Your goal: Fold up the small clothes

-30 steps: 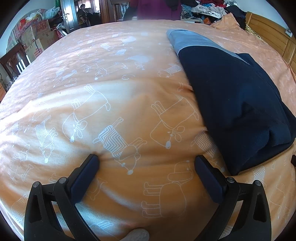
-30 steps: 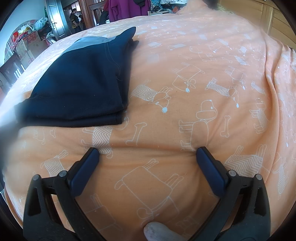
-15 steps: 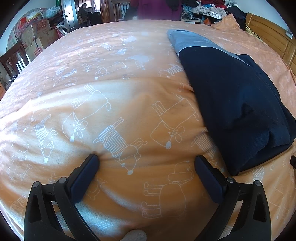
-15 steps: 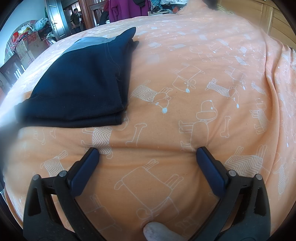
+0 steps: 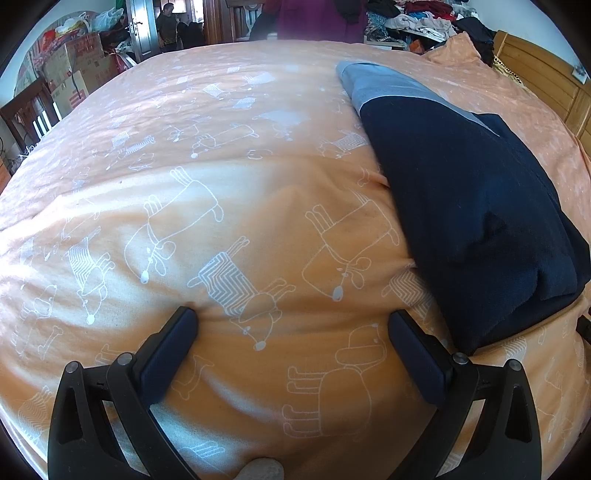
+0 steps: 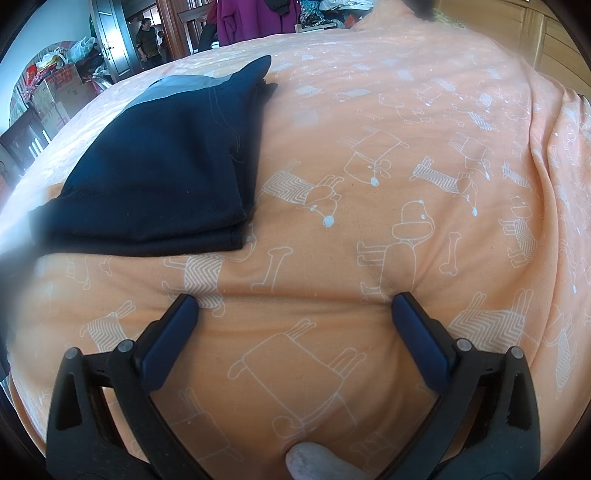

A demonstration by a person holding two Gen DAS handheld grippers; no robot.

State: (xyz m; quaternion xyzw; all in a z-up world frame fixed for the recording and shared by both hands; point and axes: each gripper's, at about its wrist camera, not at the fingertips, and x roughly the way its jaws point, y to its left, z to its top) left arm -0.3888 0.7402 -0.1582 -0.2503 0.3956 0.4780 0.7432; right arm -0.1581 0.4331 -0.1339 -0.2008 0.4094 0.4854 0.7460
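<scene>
**A:** What lies around the grippers?

**B:** An orange bedcover (image 5: 229, 155) printed with white cartoon dogs fills both views. The left gripper (image 5: 291, 319) is spread wide with nothing between its fingers, and its tips press into the cover. The right gripper (image 6: 295, 304) is spread the same way, tips dimpling the fabric.

**A:** And the garment?

**B:** A folded navy garment (image 5: 469, 206) with a grey-blue band at its far end lies flat on the cover. It sits between the two grippers: just right of the left one, and ahead and to the left of the right one (image 6: 166, 173). Neither touches it.

**A:** Anything in the way?

**B:** Only bare cover lies between the fingers. Beyond the bed, cardboard boxes (image 5: 74, 77) are stacked at the left with bags on top; I cannot tell what they hold. A heap of clothes (image 5: 417, 18) sits behind the far edge, a wooden headboard (image 5: 543, 81) at the right, and a person (image 5: 168, 22) stands in a doorway.
</scene>
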